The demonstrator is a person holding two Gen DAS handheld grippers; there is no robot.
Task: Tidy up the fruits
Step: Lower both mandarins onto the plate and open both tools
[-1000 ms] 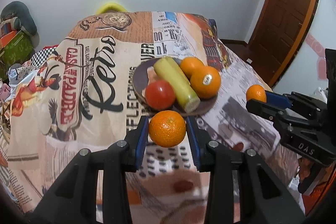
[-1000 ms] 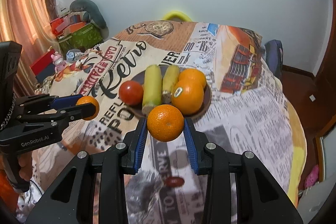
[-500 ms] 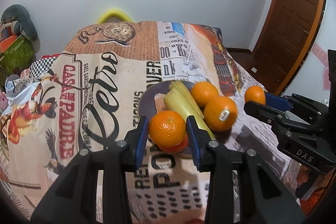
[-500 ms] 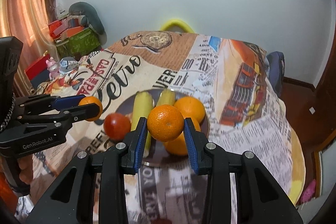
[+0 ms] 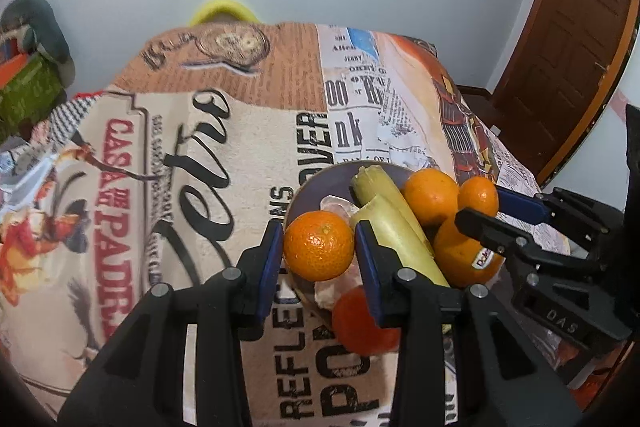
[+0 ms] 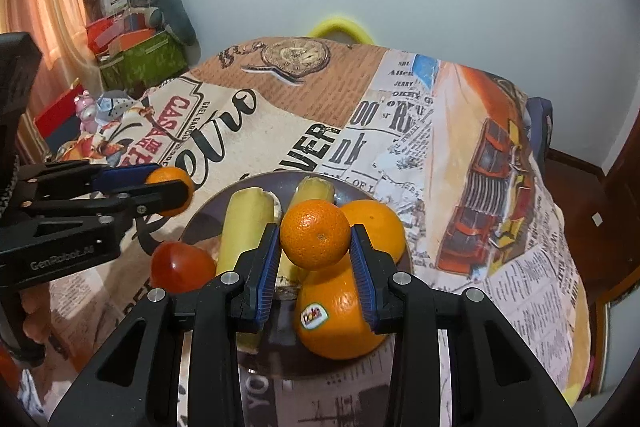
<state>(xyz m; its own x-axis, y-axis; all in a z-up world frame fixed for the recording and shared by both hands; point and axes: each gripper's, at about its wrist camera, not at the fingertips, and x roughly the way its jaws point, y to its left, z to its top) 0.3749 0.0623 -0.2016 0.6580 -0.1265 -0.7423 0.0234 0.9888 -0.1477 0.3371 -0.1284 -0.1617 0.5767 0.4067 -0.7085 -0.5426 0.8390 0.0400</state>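
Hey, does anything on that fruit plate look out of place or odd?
Nothing is spilled or damaged. One oddity: the tomato sits at the plate edge, overhanging the rim beside the two corn cobs. Each tool holds a mandarin above the plate.

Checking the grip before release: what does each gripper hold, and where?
Each holds a mandarin by its sides: left gripper one mandarin, right gripper another mandarin.
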